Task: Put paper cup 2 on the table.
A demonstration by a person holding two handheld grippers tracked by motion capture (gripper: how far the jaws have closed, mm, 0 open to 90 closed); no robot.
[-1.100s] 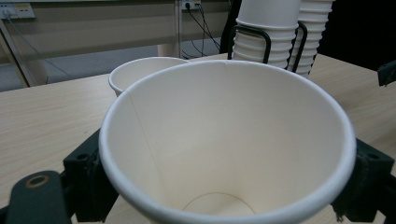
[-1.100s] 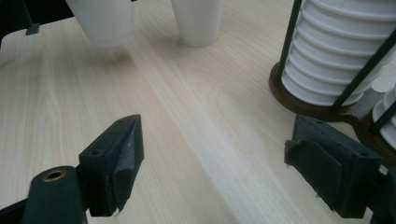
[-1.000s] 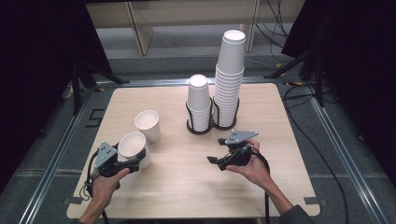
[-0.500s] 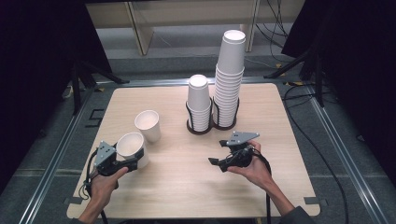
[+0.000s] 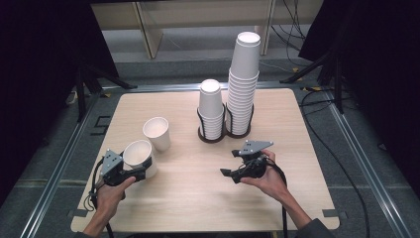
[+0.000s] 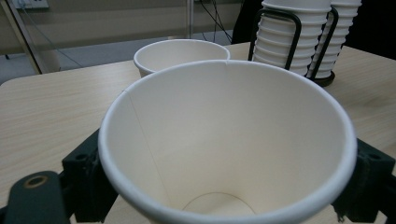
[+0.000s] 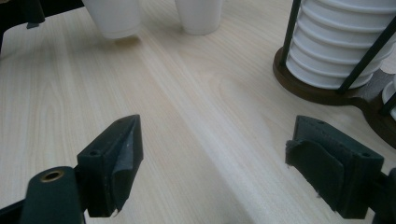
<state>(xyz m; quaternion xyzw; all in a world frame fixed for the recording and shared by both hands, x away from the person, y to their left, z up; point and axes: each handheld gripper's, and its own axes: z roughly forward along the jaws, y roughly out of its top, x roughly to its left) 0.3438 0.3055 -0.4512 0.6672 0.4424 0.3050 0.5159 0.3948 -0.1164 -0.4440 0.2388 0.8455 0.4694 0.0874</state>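
Paper cup (image 6: 229,140) is sitting clamped in our left gripper (image 5: 130,169); thin and crushable, so we are gripping its lower wall lightly. Right gripper (image 5: 233,171) is waiting, jaws apart.

Two cups (image 5: 148,143) left of rack (image 5: 224,130) (side-by-side)

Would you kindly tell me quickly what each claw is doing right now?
Left claw: closed on a paper cup.
Right claw: open, holding nothing.

Left tongs (image 5: 141,168) clamped, right tongs (image 5: 229,173) spread wide.
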